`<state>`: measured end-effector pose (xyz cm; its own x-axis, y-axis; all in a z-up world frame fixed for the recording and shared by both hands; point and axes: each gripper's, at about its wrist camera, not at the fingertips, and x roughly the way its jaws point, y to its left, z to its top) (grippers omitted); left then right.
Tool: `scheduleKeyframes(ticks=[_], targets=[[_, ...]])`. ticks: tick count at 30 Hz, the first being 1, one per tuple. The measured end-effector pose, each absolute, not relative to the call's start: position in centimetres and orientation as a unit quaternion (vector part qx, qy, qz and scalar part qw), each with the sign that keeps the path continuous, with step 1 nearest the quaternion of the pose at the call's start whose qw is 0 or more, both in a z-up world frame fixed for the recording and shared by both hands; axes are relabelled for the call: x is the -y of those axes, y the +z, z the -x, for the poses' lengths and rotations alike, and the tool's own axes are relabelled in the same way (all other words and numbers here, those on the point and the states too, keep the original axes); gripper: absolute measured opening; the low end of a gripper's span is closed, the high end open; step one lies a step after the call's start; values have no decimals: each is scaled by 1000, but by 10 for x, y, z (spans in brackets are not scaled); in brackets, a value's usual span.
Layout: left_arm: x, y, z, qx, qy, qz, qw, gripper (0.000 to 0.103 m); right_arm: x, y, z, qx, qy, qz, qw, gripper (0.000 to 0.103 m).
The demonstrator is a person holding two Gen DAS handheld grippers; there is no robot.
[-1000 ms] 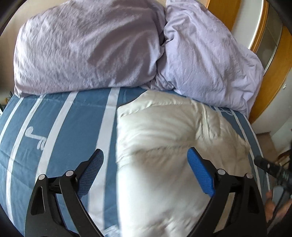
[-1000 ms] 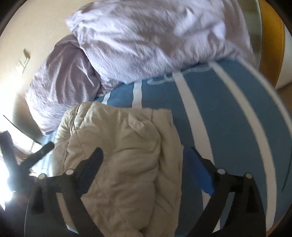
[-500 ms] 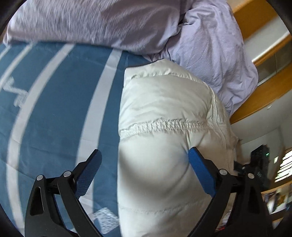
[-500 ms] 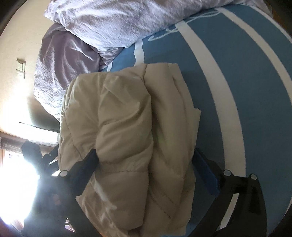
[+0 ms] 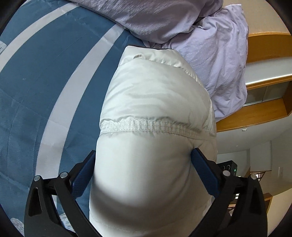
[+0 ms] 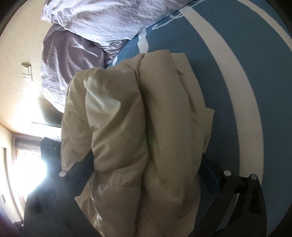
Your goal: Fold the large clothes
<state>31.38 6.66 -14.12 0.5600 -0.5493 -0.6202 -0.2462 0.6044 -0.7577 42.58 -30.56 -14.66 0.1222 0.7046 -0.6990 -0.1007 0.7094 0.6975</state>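
The folded cream jacket (image 5: 155,138) lies on the blue striped bed (image 5: 45,94), its far end against the lilac pillows (image 5: 215,54). The left gripper (image 5: 144,169) and right gripper (image 6: 146,171) straddle it, jaws spread wide; whether their pads press the padding, I cannot tell.

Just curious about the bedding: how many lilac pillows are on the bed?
2: one pillow lies along the head of the striped blanket, the other pillow is bunched beside it, just beyond the folded puffer jacket. More may be hidden.
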Motion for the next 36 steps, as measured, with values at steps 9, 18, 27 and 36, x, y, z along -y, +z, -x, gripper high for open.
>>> scheduleKeyframes(ticks=[9, 18, 27, 36], targets=[[-80, -125, -313, -447, -101, 437, 774, 76, 304, -140, -422, -561, 341, -289, 697, 60], [-133, -84, -336, -411, -44, 399, 819, 74, 244, -121, -444, -542, 376, -286, 695, 49], [-173, -93, -350, -405, 14, 380, 832, 75, 181, -119, -467, -540, 370, -254, 712, 50], [-160, -68, -345, -400, 89, 265, 873, 85, 204, -93, -449, -532, 322, -202, 757, 75]])
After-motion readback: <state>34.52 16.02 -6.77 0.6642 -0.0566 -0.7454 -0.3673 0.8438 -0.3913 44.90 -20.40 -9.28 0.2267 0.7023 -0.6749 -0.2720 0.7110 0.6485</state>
